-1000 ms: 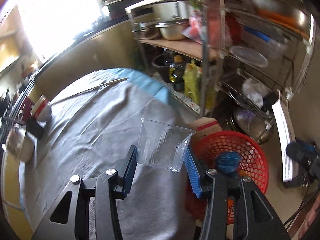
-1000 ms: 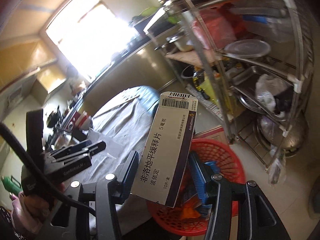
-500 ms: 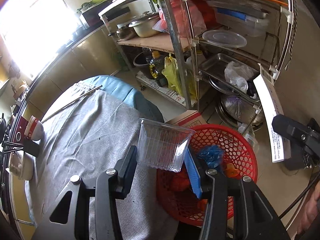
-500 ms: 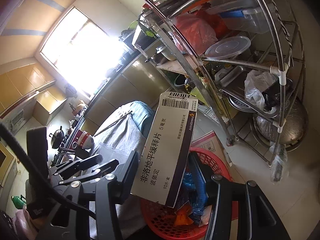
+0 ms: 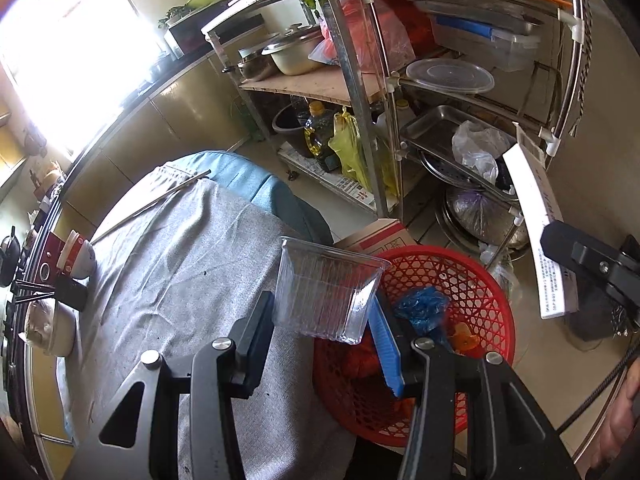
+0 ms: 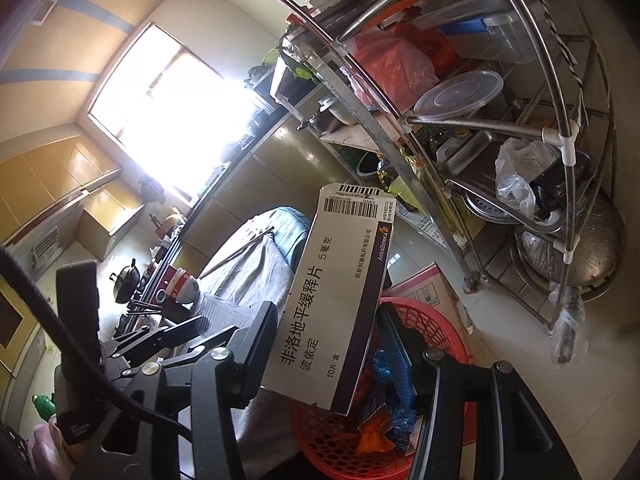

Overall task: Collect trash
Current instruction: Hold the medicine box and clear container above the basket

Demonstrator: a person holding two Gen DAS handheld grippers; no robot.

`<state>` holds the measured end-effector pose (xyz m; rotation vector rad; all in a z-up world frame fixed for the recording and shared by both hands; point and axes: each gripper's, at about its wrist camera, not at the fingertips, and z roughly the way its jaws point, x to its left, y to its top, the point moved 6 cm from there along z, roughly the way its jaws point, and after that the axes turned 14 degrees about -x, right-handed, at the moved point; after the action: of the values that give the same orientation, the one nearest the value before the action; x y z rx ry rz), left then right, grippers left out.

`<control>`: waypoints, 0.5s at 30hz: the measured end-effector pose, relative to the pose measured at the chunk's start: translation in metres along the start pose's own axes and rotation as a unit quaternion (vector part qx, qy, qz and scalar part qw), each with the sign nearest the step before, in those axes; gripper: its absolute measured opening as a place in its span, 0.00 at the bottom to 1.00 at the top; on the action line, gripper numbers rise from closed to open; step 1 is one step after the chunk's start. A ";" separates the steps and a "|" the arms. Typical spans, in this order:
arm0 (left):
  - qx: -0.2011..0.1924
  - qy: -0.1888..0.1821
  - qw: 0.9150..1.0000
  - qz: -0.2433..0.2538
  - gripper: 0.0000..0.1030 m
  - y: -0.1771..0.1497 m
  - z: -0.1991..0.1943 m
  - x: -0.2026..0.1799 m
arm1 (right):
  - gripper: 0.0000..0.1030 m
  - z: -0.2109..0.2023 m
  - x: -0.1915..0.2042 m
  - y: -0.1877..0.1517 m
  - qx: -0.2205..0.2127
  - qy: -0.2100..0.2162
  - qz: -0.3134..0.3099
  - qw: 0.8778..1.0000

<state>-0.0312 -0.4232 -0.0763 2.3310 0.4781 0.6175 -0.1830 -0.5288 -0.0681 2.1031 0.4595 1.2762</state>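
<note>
Red basket [image 5: 494,280] beneath both laden grippers

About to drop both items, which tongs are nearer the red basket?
Hard to separate. The left tongs, holding the clear plastic tray, hang at the red basket's table-side rim. The right tongs, holding the medicine box, hang above that same side.

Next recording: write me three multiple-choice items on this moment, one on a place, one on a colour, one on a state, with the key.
1. Where does the red basket stand?
A. on the floor beside the cloth-covered table
B. on the metal rack
C. on the counter

2. What colour is the crumpled bag in the basket?
A. yellow
B. blue
C. white

3. What does the left gripper hold?
A. nothing
B. a medicine box
C. a clear plastic tray

Key: A, its rim shows below the table edge; B, blue among the trash; C, the tray sits between its pads.
</note>
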 end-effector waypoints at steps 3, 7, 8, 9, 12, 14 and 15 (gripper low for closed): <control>0.001 0.000 1.000 -0.008 0.48 -0.002 -0.002 0.003 | 0.53 0.002 0.001 -0.002 0.003 0.004 0.001 1.000; -0.011 0.004 1.000 -0.023 0.48 -0.002 -0.011 0.010 | 0.53 0.005 0.000 -0.005 0.007 0.005 -0.001 1.000; -0.014 0.006 0.999 -0.030 0.48 -0.001 -0.013 0.013 | 0.53 0.005 -0.001 -0.006 0.009 0.004 -0.001 1.000; -0.017 0.007 0.999 -0.041 0.48 -0.001 -0.016 0.018 | 0.53 0.006 -0.003 -0.007 0.011 0.001 -0.003 1.000; -0.025 0.014 0.998 -0.061 0.48 -0.002 -0.024 0.028 | 0.53 0.008 -0.007 -0.012 0.021 -0.004 -0.014 1.000; -0.029 0.017 0.997 -0.072 0.48 -0.005 -0.030 0.036 | 0.53 0.008 -0.012 -0.015 0.026 -0.007 -0.017 0.999; -0.031 0.019 0.996 -0.077 0.48 -0.007 -0.032 0.039 | 0.53 0.008 -0.015 -0.017 0.031 -0.009 -0.016 0.999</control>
<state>-0.0179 -0.3829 -0.0480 2.2028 0.6409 0.5942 -0.1825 -0.5278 -0.0926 2.1486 0.5298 1.2373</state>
